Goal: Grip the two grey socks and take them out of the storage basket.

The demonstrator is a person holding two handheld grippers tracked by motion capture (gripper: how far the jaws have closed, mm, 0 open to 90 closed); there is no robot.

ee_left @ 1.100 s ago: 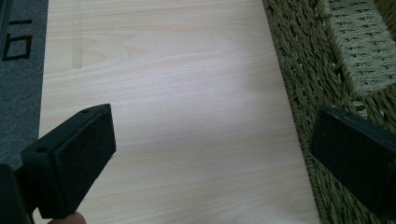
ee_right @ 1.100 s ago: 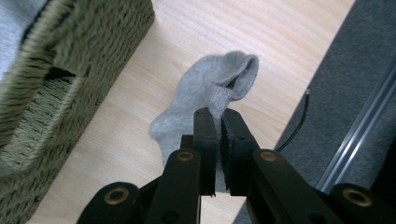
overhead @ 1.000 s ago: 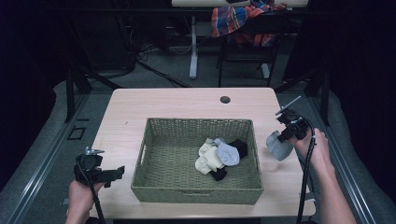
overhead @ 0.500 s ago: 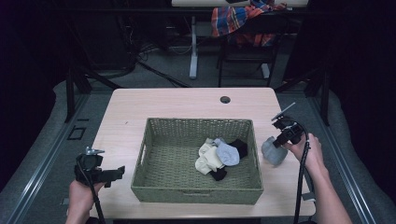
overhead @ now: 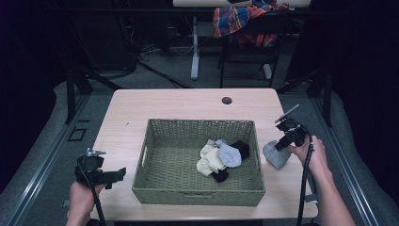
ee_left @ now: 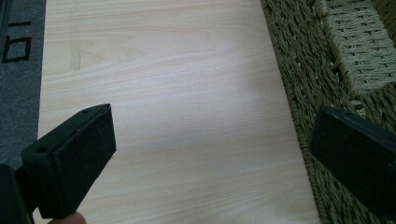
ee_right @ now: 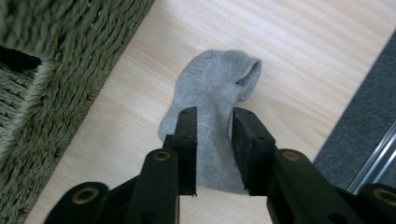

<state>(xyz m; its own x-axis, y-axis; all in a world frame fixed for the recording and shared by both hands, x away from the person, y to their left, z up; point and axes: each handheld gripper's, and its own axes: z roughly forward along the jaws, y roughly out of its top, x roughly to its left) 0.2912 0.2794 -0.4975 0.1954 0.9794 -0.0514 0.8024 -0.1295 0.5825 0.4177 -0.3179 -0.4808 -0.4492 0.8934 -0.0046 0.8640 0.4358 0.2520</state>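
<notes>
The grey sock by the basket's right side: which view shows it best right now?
The right gripper view: the grey sock lies close up on the table, pinched between the right gripper fingers. The high view shows it small and dim beside the basket. The left gripper view looks at bare table and the basket's wall.
</notes>
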